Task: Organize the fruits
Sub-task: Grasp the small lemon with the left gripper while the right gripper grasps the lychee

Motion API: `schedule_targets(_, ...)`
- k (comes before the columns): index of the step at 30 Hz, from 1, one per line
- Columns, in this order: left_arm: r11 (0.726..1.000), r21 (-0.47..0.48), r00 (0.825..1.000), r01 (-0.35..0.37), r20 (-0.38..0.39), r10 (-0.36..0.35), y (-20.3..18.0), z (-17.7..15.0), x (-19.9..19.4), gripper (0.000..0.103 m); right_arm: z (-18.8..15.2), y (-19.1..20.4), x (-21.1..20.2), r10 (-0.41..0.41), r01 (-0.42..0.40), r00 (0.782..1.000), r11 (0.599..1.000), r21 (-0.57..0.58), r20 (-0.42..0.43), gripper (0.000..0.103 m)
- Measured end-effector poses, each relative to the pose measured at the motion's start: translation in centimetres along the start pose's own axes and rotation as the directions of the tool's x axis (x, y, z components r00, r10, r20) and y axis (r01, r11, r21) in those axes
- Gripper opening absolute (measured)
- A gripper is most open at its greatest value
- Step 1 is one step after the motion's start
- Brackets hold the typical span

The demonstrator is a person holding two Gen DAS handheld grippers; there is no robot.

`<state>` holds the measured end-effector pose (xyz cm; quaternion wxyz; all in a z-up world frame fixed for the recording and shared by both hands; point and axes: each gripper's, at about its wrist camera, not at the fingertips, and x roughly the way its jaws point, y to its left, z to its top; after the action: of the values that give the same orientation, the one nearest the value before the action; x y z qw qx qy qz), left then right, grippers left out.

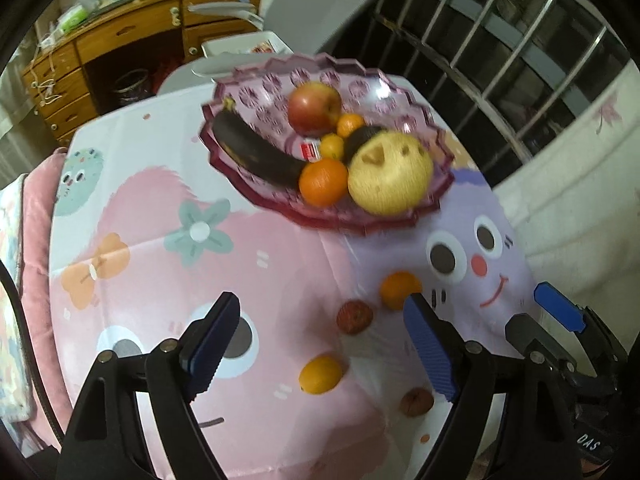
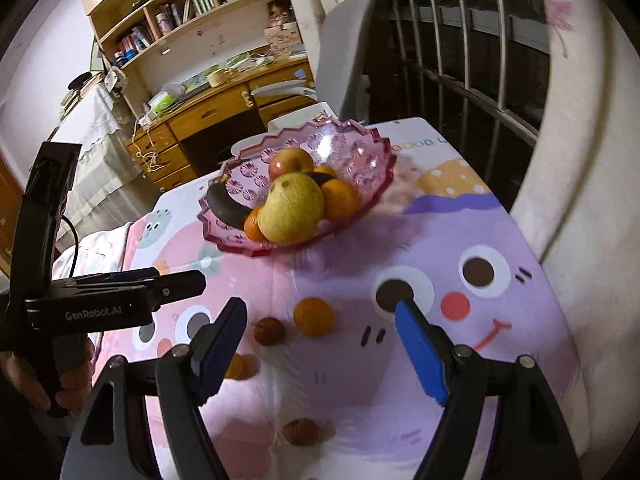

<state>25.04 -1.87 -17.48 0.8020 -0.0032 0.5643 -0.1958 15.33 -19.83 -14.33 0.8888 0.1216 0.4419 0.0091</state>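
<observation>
Both claws are being held wide apart with nothing between the pads. Nearest the left gripper (image 1: pixel 320 354), a small orange (image 1: pixel 321 374) is lying loose on the cartoon tablecloth (image 1: pixel 140 200), with a brown wrinkled fruit (image 1: pixel 417 401) just beside it. The right gripper (image 2: pixel 320 350) is being carried above a second brown fruit (image 2: pixel 270 331) and another orange (image 2: pixel 313 316). Farther off, the pink dish (image 1: pixel 256 92) is already being filled: apple (image 1: pixel 314 109), pear (image 1: pixel 390 172), aubergine (image 1: pixel 256 152). Each loose fruit is probably best straddled squarely, closed on gently, and set into a bare part of the dish.
</observation>
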Motion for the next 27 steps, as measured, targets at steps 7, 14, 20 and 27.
schedule_targets(7, 1.0, -0.013, 0.994, 0.0, -0.112, -0.002, 0.3, -2.0, 3.2, 0.083, -3.4, 0.9, -0.3, -0.031, 0.031, 1.0, 0.999, -0.022, 0.0, 0.077)
schedule_targets(14, 1.0, -0.01, 0.984, 0.003, -0.177, -0.005, 0.5, -3.5, 5.4, 0.083, -7.2, 2.0, 0.6, -0.078, 0.077, 0.997, 0.994, -0.078, -0.009, 0.077)
schedule_targets(20, 1.0, 0.007, 0.979, 0.003, -0.201, -0.002, 0.1, -4.2, 6.3, 0.083, -10.1, 2.3, 2.0, -0.099, 0.095, 0.994, 0.99, -0.108, -0.034, 0.077)
schedule_targets(27, 1.0, 0.024, 0.974, 0.012, -0.224, -0.007, -0.3, -4.8, 6.9, 0.071, -11.8, 2.9, 3.4, -0.093, 0.083, 0.993, 0.989, -0.124, -0.076, 0.062)
